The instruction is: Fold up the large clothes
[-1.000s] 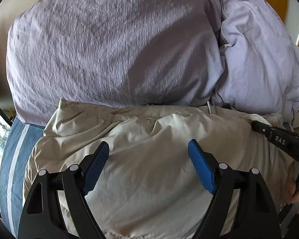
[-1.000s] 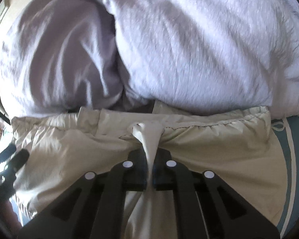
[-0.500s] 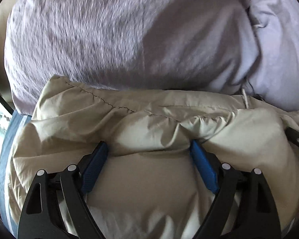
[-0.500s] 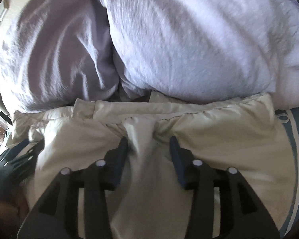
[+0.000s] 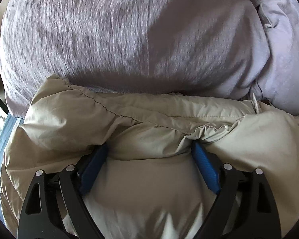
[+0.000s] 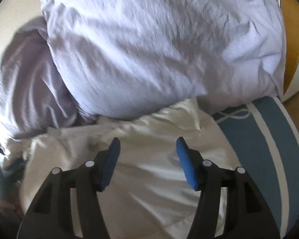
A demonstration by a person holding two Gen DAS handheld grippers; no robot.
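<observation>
Left claw (image 5: 149,151) is opening, spread wide and pressed into the beige puffy jacket (image 5: 73,123) bunched mid-frame under the lilac duvet (image 5: 113,31). Right claw (image 6: 147,149) is opening too, nothing between its pads, hovering over the jacket. Looks partly folded to me, folds left.

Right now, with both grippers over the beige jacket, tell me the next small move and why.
Probably close the left gripper on the jacket. Its opening fingers are sunk into the puffy fabric, a ridge bulging between them, while the right gripper, also opening, holds nothing. A pinch there looks like the start of the next fold.
</observation>
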